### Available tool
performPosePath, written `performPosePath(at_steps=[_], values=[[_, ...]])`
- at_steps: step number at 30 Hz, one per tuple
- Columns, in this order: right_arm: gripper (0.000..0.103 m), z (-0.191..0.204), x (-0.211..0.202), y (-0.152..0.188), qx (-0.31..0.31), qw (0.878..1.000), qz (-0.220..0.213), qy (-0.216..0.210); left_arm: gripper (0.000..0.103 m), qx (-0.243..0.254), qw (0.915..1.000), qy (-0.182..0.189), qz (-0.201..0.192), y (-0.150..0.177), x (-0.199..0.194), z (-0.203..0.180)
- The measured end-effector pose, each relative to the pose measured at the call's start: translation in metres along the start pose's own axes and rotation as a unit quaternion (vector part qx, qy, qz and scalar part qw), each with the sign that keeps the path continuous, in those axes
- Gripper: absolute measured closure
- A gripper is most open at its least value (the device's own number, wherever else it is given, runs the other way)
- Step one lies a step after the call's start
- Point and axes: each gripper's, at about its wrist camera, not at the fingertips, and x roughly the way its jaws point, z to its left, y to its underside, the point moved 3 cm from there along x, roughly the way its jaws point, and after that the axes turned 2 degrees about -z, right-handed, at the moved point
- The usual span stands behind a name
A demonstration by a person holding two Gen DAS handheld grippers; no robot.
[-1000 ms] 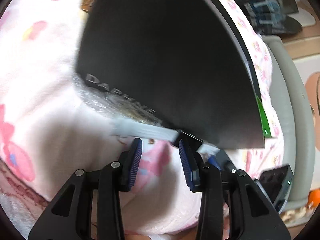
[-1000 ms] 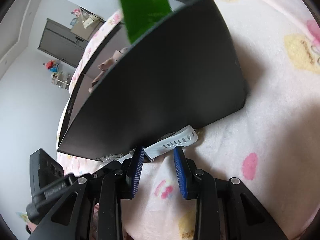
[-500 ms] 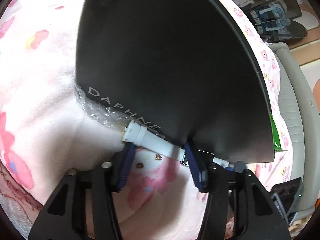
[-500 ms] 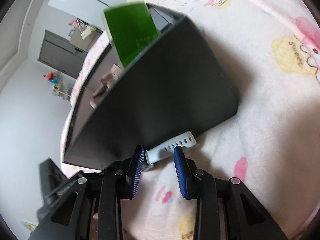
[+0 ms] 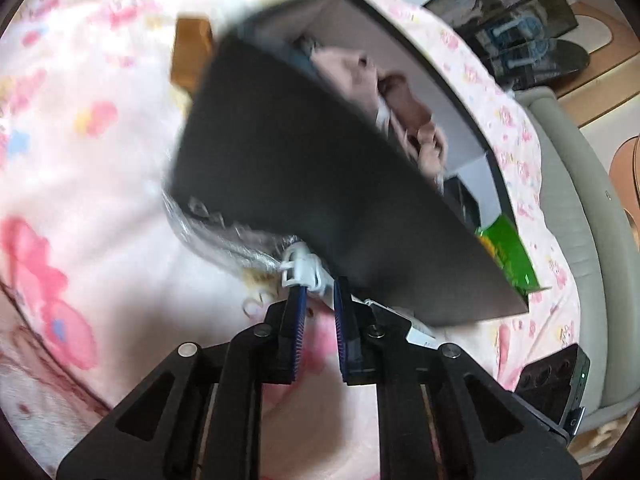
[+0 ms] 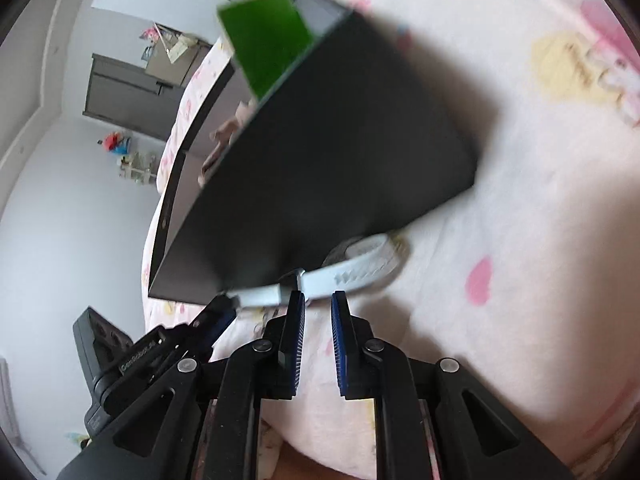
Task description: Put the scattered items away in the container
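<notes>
No brand text readable now (blur). White watch strap [image 5: 304,270] lies on the pink blanket [image 5: 80,152] against the black box [image 5: 320,208]. Left gripper [image 5: 319,302] closing on its buckle end; right gripper [image 6: 318,312] closing, narrow, on the holed end. Green packet [image 6: 266,46] inside box.

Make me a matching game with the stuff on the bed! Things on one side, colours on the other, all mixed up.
Things:
1. box
2. watch strap
3. packet sticking out of the box
4. blanket

Colours:
A. green
B. pink with cartoon prints
C. black
D. white

Pairs: 1-C, 2-D, 3-A, 4-B
</notes>
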Motion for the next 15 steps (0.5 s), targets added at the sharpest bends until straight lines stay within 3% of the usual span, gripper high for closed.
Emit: performPosePath(at_steps=[1,3,6,10,11,12,14,15], values=[[0.092,0.001,0.002,0.000,0.002,1.000,0.004,-0.003,0.081,-0.001,0.9999,0.002,0.013,-0.007,-0.005,0.005],[0.088,0.002,0.008,-0.004,0.006,1.000,0.001,-0.003,0.057,-0.005,0.9994,0.005,0.032,-0.007,-0.001,0.011],[0.086,-0.013,0.008,-0.005,0.011,1.000,-0.023,0.007,0.055,-0.011,0.9984,-0.003,0.056,-0.007,0.015,0.010],[0.086,-0.018,0.010,-0.009,0.007,0.999,-0.047,0.018,0.056,0.011,0.9988,-0.032,0.034,-0.005,0.021,0.001],[0.086,-0.017,0.010,-0.009,0.000,0.998,-0.052,0.018,0.064,0.024,0.9986,-0.039,0.025,-0.004,0.020,-0.002],[0.086,-0.016,0.009,-0.008,-0.007,0.998,-0.054,0.019,0.083,0.046,0.9976,-0.050,0.014,-0.002,0.016,-0.009],[0.087,-0.013,0.006,-0.006,-0.018,0.998,-0.054,0.012,0.097,0.077,0.9959,-0.046,-0.001,0.000,0.007,-0.019],[0.088,-0.011,0.004,-0.005,-0.023,0.998,-0.054,0.008,0.097,0.087,0.9951,-0.044,-0.013,0.000,0.000,-0.023]])
